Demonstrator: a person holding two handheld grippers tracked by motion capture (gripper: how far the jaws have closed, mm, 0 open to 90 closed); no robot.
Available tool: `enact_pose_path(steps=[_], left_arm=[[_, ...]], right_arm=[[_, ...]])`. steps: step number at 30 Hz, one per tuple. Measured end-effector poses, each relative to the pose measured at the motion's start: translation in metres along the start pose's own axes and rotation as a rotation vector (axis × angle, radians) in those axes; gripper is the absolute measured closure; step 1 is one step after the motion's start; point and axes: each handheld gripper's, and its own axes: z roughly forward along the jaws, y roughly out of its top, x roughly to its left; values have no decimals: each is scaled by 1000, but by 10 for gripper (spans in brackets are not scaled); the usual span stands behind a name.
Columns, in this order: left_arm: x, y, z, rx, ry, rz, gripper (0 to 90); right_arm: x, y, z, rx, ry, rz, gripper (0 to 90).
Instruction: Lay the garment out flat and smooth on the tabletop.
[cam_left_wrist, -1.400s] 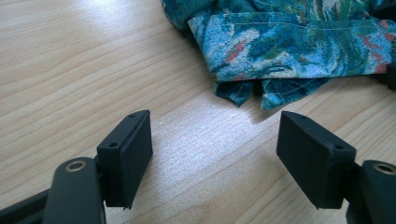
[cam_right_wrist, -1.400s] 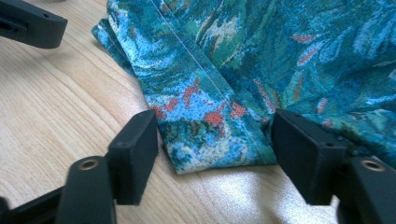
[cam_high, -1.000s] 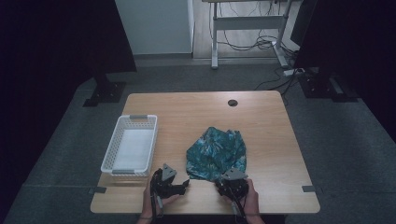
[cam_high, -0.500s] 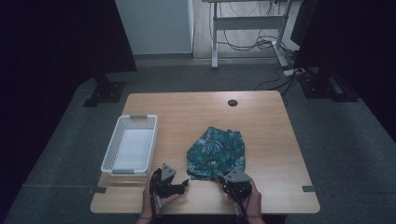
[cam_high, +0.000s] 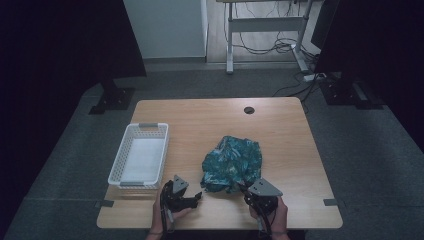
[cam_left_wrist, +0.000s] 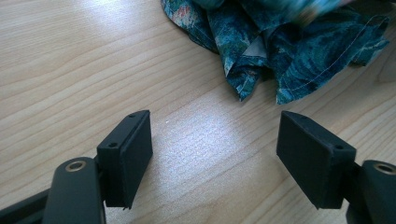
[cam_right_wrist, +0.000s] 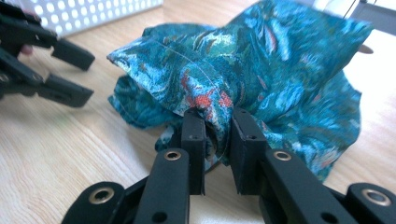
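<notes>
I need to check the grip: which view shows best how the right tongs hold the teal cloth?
The right gripper view: the right tongs pinch a fold of the teal cloth close up. The high view shows them at the cloth's near edge, small. The left gripper view shows the cloth's hem.

No legible text, label, brand, number or sign anywhere.

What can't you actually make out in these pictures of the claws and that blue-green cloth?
- Underside of the patterned cloth: hidden by its own crumpled folds, all views.
- Fold pinched in the right claw: the pads cover it, right gripper view.
- Far end of the cloth: blurred and cut by the top edge, left gripper view.
- White basket: cropped at the top edge, right gripper view.
- Left claw: open over bare table.
</notes>
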Motion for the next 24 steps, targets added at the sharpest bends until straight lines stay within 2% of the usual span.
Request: enact_pose_path(steps=[7, 16, 24], left_arm=[[0, 0, 0, -4, 2, -2, 266], [0, -1, -1, -5, 1, -5, 266], [0, -1, -1, -6, 2, -6, 267]], right_arm=[[-2, 13, -16, -61, -6, 5, 776], [5, 32, -39, -144, -5, -15, 786], [7, 42, -49, -171, -3, -30, 786]])
